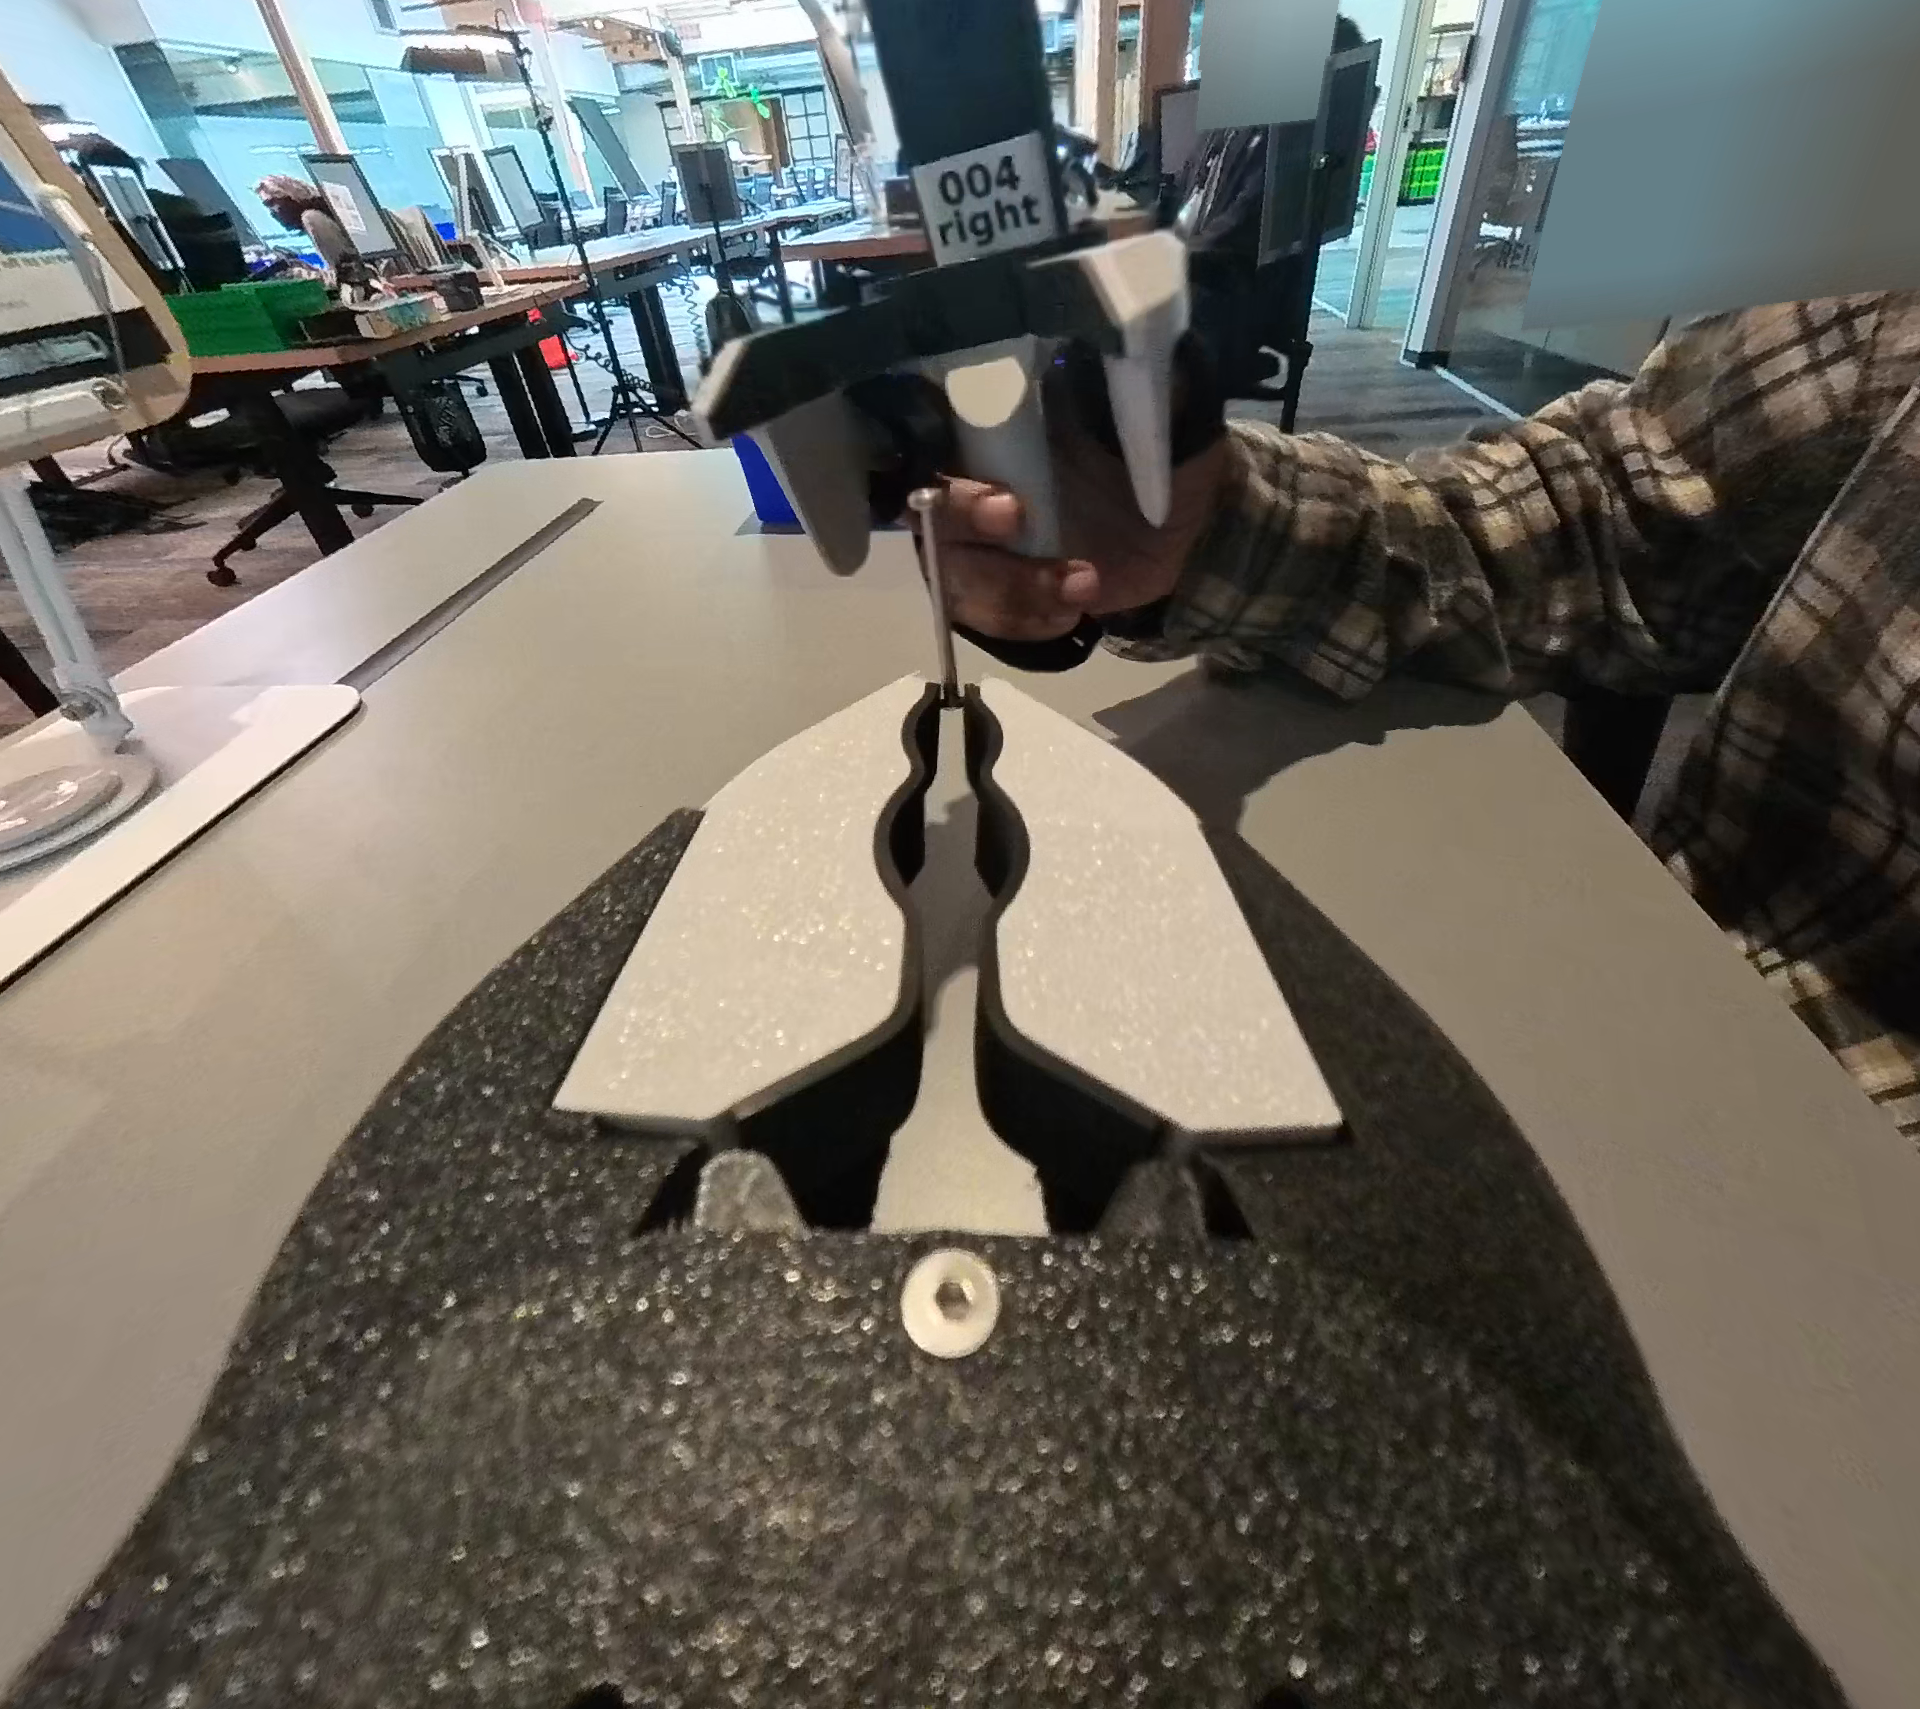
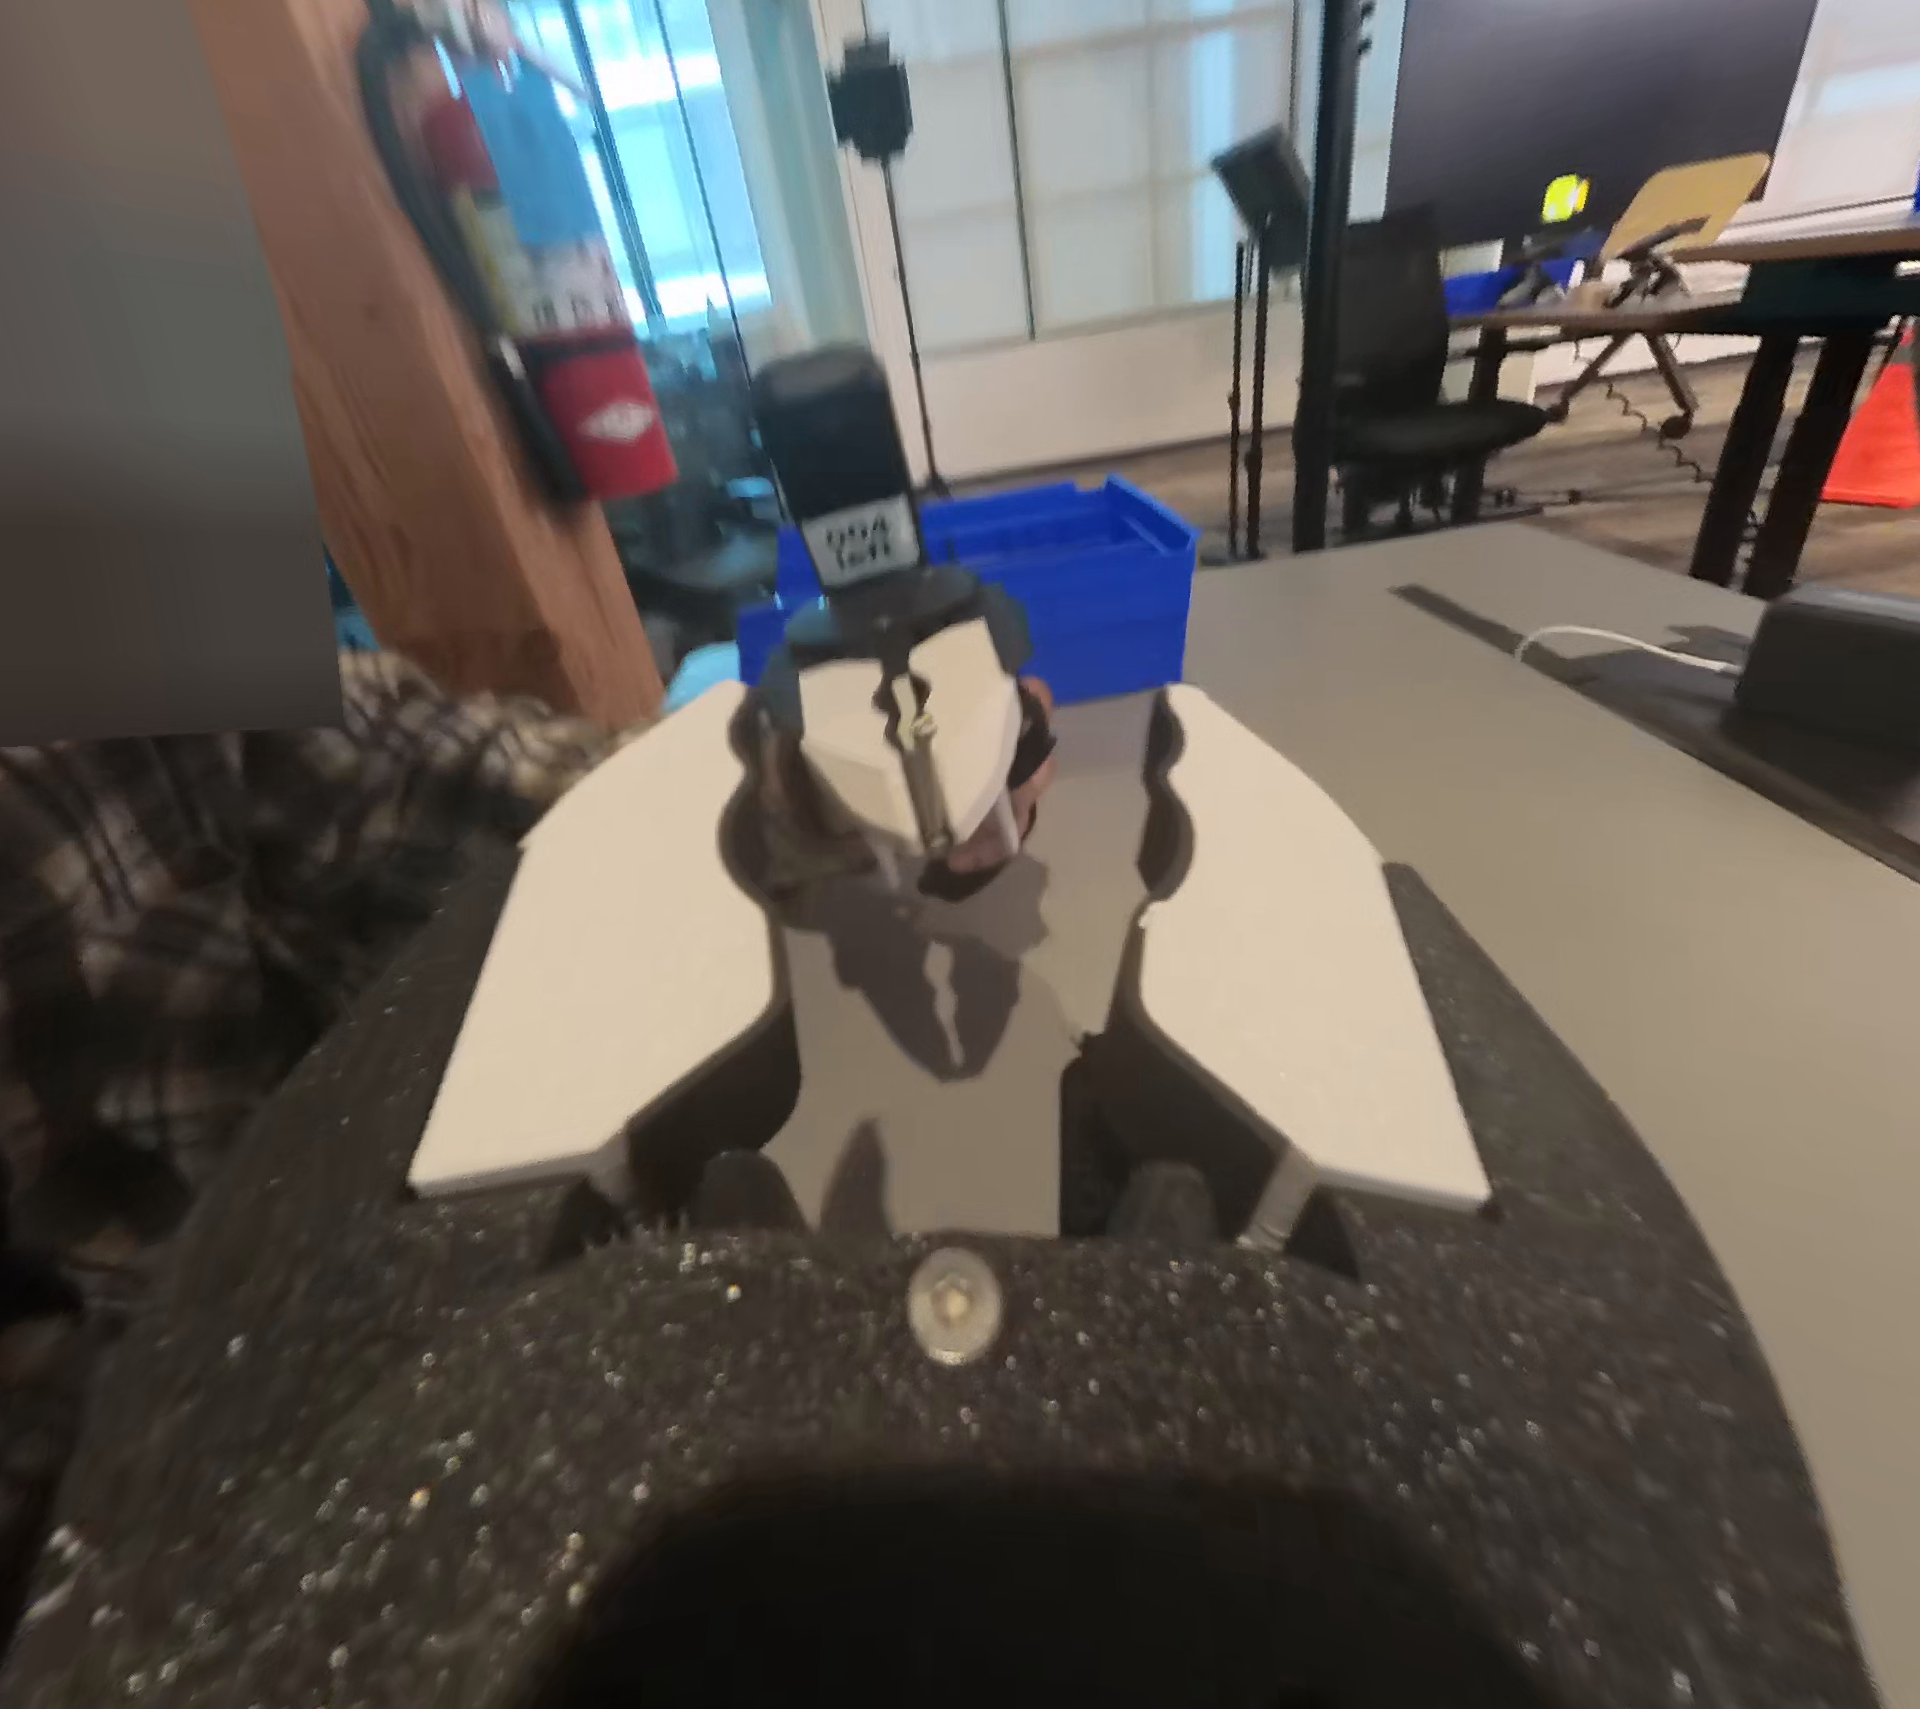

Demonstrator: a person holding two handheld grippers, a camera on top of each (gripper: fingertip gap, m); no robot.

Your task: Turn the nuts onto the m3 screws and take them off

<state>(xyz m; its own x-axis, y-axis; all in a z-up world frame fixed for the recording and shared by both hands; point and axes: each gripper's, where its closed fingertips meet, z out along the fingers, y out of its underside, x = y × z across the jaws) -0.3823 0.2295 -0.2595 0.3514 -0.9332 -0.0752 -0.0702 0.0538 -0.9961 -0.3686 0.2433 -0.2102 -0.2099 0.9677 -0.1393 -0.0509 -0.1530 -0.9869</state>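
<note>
Left tool (image 1: 951,695) is pinching the screw (image 1: 936,589) at its very tips, jaws narrow, closed on the lower end of the shank. Screw is standing near upright, head on top, long axis running up and away from the left tool toward the right tool (image 1: 997,532).

Right tool is hanging just past the screw head, jaws wide, holding nothing I can see. In its own view the right tool (image 2: 961,714) is framing the left tool and screw (image 2: 923,776) between its open fingers, so the screw is lying dead ahead of it, roughly on its centreline, a bit blurred.

No nut visible on the shank or in either tool; too small to be sure. Neither on the counter (image 1: 416,880).

Judgement: next move is depending on axis alignment. The right tool is the free one and nearest the head end, so anything threaded on has to come in along that upright axis.
</note>
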